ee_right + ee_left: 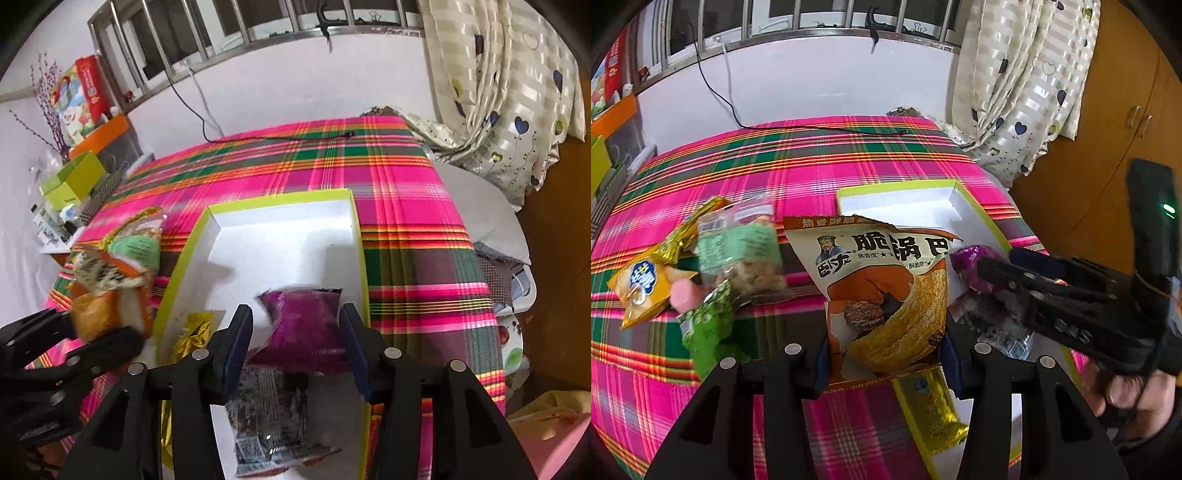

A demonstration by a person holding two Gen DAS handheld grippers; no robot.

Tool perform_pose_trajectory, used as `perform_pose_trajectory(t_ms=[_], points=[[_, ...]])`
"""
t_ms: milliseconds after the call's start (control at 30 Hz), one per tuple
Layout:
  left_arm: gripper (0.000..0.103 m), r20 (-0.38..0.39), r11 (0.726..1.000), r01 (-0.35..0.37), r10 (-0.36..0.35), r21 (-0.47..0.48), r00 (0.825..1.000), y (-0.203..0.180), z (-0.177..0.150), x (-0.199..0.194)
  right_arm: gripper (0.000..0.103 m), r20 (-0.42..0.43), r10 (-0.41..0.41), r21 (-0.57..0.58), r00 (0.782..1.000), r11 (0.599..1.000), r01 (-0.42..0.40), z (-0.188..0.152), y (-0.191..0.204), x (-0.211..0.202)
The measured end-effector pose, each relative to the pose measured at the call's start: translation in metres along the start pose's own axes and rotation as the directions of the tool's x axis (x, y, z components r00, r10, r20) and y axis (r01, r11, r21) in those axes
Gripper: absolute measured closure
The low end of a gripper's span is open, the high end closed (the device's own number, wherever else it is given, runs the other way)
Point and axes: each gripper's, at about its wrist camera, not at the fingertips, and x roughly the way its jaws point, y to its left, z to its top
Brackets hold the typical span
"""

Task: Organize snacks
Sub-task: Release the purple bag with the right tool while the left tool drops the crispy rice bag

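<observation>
Right wrist view: right gripper is opening over the tray.
Purple pack is lying loose between its parted jaws; left gripper is pinching the crisps bag just beside.

Your orange-and-cream crisp bag stands upright, clamped at its lower edges. The purple packet lies in the white, lime-rimmed box, overlapping a dark printed packet; a gold one lies beside them. More snacks are heaped on the plaid surface.
</observation>
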Motion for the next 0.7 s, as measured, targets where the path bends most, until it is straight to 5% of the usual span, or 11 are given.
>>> perform_pose_trajectory(t_ms=[400, 700], points=[[0.053, -0.023, 0.998, 0.057, -0.057, 0.004, 0.998, -0.015, 0.032, 0.045, 0.055, 0.023, 0.003, 0.053, 1.000, 0.999, -0.004, -0.017, -0.012, -0.024], [0.039, 0.012, 0.998, 0.059, -0.059, 0.004, 0.998, -0.015, 0.039, 0.045, 0.055, 0.034, -0.001, 0.062, 0.999, 0.998, -0.001, -0.018, -0.013, -0.031]])
